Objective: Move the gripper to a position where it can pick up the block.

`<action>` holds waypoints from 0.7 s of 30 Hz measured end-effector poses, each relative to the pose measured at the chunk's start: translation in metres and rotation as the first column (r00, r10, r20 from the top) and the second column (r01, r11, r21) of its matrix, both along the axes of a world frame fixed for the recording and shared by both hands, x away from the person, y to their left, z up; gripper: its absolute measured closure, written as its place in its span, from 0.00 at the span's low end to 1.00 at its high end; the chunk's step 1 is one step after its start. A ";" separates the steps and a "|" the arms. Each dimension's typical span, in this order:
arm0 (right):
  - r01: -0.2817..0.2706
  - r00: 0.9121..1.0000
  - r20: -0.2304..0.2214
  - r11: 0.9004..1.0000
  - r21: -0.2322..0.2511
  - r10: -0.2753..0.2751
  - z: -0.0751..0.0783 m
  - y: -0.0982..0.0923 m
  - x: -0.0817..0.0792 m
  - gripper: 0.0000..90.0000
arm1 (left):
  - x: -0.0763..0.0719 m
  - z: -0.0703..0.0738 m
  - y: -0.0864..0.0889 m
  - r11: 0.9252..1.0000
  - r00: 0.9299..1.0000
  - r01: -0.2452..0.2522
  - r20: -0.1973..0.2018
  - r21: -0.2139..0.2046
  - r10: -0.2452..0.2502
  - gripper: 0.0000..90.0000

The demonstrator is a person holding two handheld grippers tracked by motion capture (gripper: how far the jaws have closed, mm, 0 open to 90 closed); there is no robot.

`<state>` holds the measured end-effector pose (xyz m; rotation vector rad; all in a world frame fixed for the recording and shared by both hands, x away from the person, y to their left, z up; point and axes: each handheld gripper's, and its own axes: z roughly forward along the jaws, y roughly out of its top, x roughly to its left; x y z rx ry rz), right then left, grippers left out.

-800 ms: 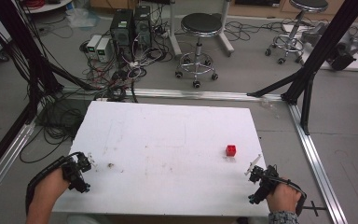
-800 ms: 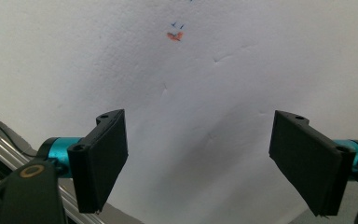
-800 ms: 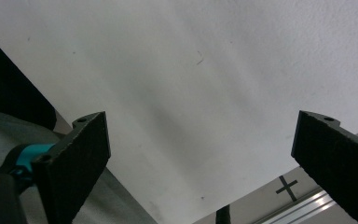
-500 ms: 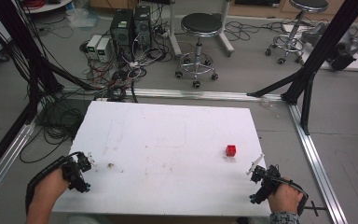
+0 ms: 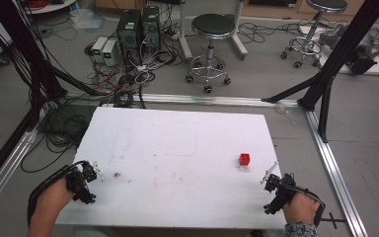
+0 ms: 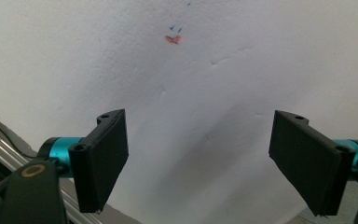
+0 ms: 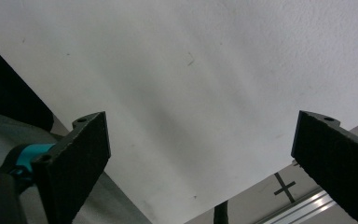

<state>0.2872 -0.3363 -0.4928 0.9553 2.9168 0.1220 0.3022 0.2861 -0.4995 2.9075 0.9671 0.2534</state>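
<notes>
Clearly nothing gripped yet: left gripper [image 5: 90,174] resting at the near-left corner of the white counter [image 5: 177,148], jaws spread wide, empty, beside a small brown stain [image 5: 117,175]. Toward the right, red block [image 5: 245,159] sitting alone on the counter, well apart from the left gripper, near the right gripper [image 5: 271,178], jaws likewise wide and empty. Best approached, probably, with the right gripper, lowered straight around the block before closing. Beyond the counter: computer towers [image 5: 138,24], tangled cables [image 5: 128,79], two stools [image 5: 213,29], grey floor, aluminium frame rail [image 5: 335,173].
</notes>
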 end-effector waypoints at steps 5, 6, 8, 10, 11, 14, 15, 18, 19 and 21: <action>0.016 1.000 -0.001 1.000 0.000 -0.016 0.000 -0.001 0.000 0.04 | 0.000 0.000 0.001 1.000 1.000 0.000 -0.004 -0.003 0.000 0.22; 0.016 1.000 -0.001 1.000 0.000 -0.016 0.000 -0.001 0.000 0.04 | 0.000 0.000 0.001 1.000 1.000 -0.001 0.000 -0.004 0.001 0.22; 0.007 1.000 -0.002 1.000 0.000 -0.007 0.000 -0.002 0.001 0.04 | 0.000 0.001 0.001 1.000 1.000 -0.002 0.000 -0.005 0.002 0.22; -0.001 1.000 -0.004 1.000 0.001 0.001 -0.001 -0.003 0.002 0.04 | -0.001 0.001 0.001 1.000 1.000 -0.009 0.017 -0.009 0.009 0.22; -0.001 1.000 -0.004 1.000 0.000 0.001 -0.001 -0.003 0.002 0.04 | 0.000 0.002 0.002 1.000 1.000 -0.007 0.018 -0.011 0.007 0.23; -0.018 1.000 -0.001 1.000 0.000 0.018 -0.001 -0.006 0.005 0.04 | -0.001 0.002 0.002 1.000 1.000 -0.009 0.023 -0.016 0.009 0.22; -0.018 1.000 -0.001 1.000 0.000 0.018 -0.001 -0.006 0.005 0.04 | 0.000 0.003 0.003 1.000 1.000 -0.009 0.022 -0.016 0.009 0.22; -0.036 0.999 0.016 0.999 0.001 0.036 0.000 -0.009 0.010 0.04 | -0.001 0.003 0.004 1.000 1.000 -0.017 0.025 -0.019 0.018 0.22; -0.036 0.999 0.016 0.999 0.001 0.036 0.000 -0.009 0.010 0.04 | -0.001 0.002 0.005 1.000 0.999 -0.022 0.026 -0.019 0.022 0.22; -0.049 0.999 0.009 0.999 -0.006 0.049 -0.001 -0.011 0.014 0.04 | -0.001 0.002 0.005 0.999 0.999 -0.028 0.032 -0.025 0.029 0.22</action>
